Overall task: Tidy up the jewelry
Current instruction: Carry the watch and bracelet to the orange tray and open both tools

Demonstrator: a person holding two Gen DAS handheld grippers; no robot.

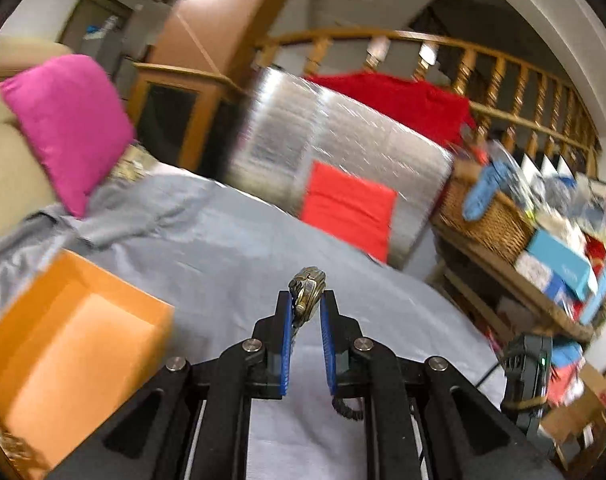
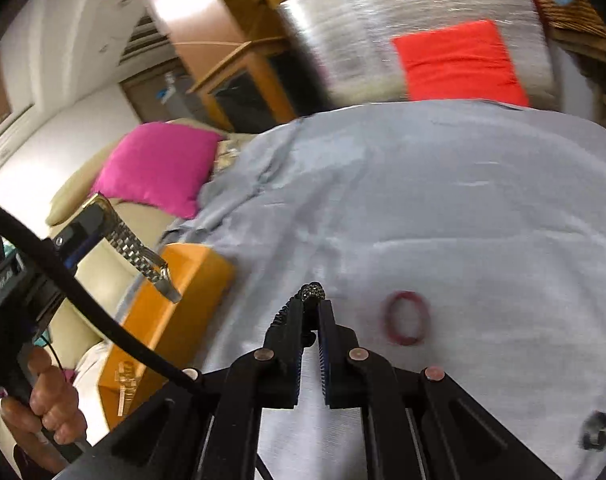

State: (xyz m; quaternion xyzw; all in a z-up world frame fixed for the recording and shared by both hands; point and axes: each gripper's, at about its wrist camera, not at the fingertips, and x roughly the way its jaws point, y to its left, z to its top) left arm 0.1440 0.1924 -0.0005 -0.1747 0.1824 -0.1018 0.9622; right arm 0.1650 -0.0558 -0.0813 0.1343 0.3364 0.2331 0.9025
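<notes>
Both claws are clamped — left gripper (image 1: 306, 305) on a watch (image 1: 307, 293) at lower centre, right gripper (image 2: 311, 307) on a dark beaded chain (image 2: 313, 291) (strap dangling over the orange box (image 2: 175, 300) at lower left) — a jolt could shake the watch loose.

A metal-link wristwatch (image 1: 307, 294) with a brassy case sits edge-on, clamped between the left gripper (image 1: 307, 305)'s blue pads, its steel band hanging over the open orange box (image 2: 171, 304). A black beaded bracelet (image 2: 303, 300) is pinched at the right gripper (image 2: 311, 308)'s tips. Just right of those tips a dark red bangle (image 2: 407, 318) lies flat on the grey cloth.
</notes>
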